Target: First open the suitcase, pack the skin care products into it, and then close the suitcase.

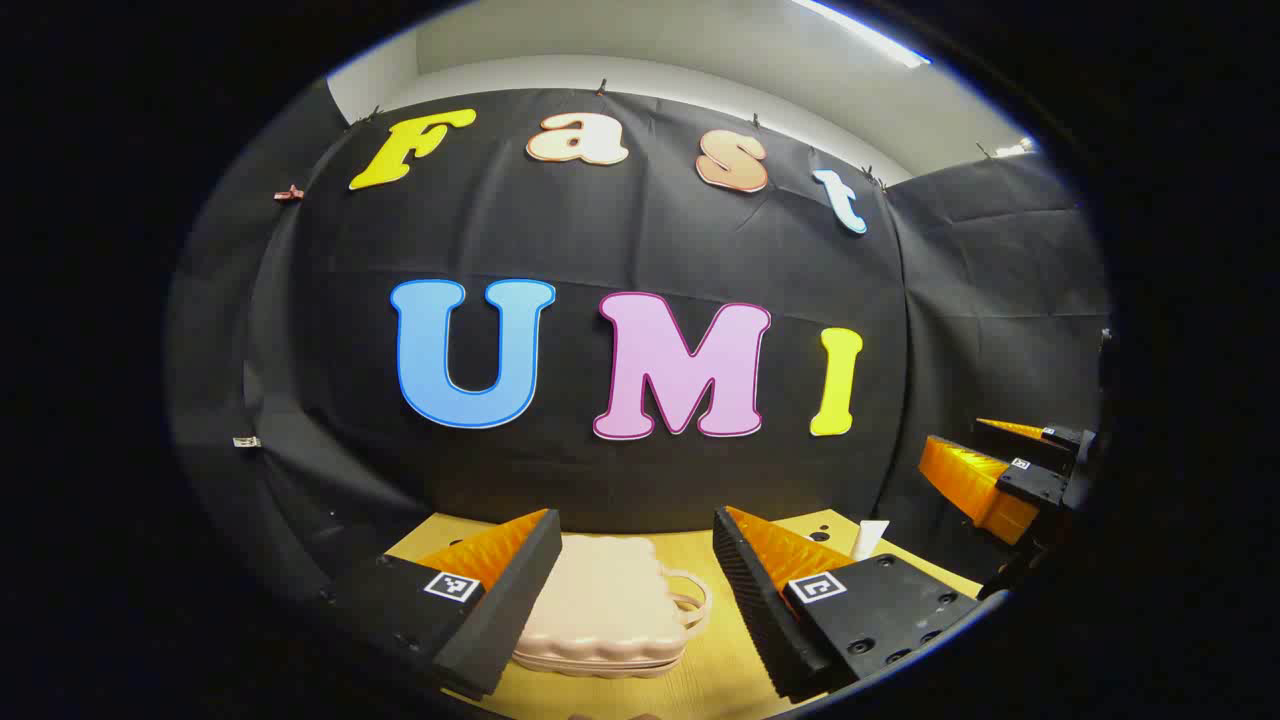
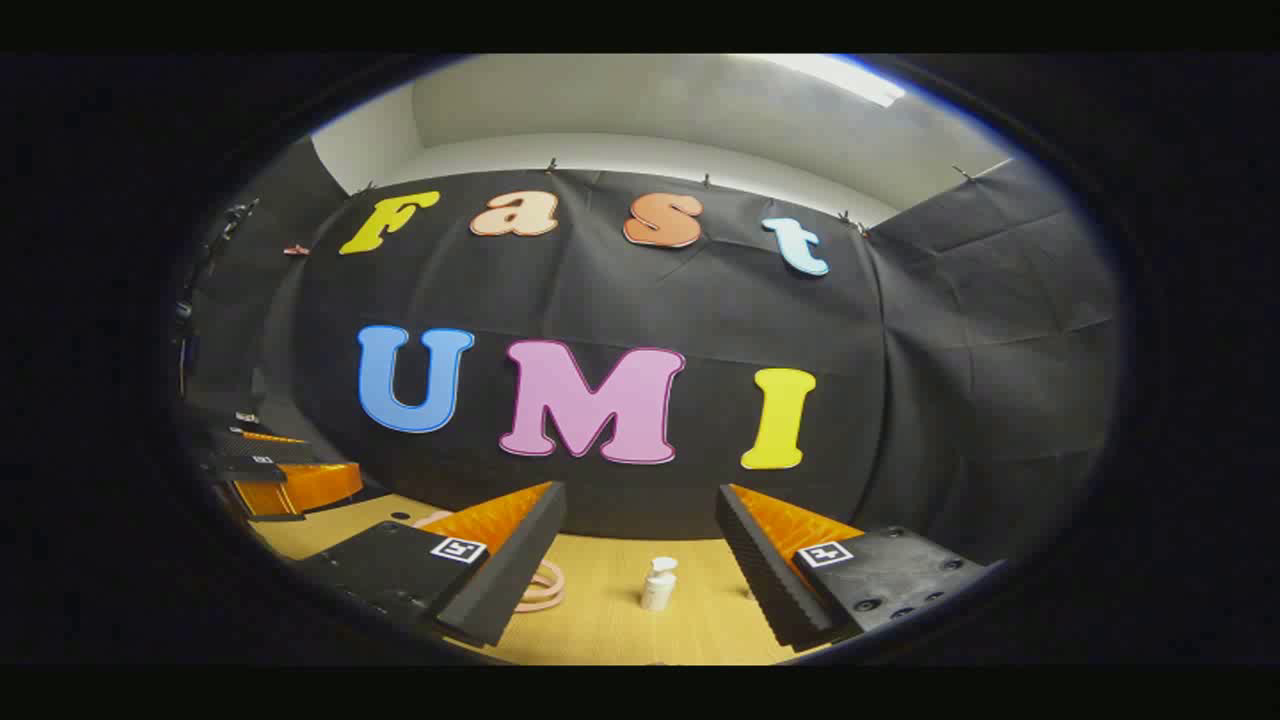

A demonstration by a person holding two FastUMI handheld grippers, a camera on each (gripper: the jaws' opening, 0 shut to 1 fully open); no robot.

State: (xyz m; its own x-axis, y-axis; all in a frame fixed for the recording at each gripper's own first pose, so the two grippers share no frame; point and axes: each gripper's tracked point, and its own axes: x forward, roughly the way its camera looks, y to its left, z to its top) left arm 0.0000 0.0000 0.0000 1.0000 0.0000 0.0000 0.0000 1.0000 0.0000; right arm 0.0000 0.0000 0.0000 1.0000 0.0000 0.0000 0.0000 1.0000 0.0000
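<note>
Pink suitcase point(image 1: 610, 610) lying flat and closed on the yellow wooden counter point(image 1: 715, 665), seen in the left gripper view. Bumpy lid on top, looped handle point(image 1: 690, 600) on the side facing the right-hand finger. Sits low between the two fingers of the left gripper point(image 1: 636, 555), partly hidden behind the left-hand finger. Not touched by either finger.

Left gripper jaws wide open, holding nothing. Orange on the inner side, black pads along the edges, a small square marker on each black block.

Small white bottle point(image 2: 658, 584) of skin care stuff standing up on the counter point(image 2: 600, 620) in the right gripper view. Has a pump top. Stands between the two fingers of the right gripper point(image 2: 640, 540), a bit nearer the right-hand one, touching neither. Same bottle point(image 1: 868, 538) peeks up just past the right-hand finger in the left gripper view.

Right gripper jaws wide open too, holding nothing. Pink handle point(image 2: 540, 588) of the suitcase peeks out just beside the left-hand finger.

Other gripper also seen far off in each view: right gripper point(image 1: 1000, 470) at the right edge of the left gripper view, up off the counter; left gripper point(image 2: 280, 475) at the left edge of the right gripper view.

Black cloth wall point(image 1: 650, 250) behind the counter.
</note>
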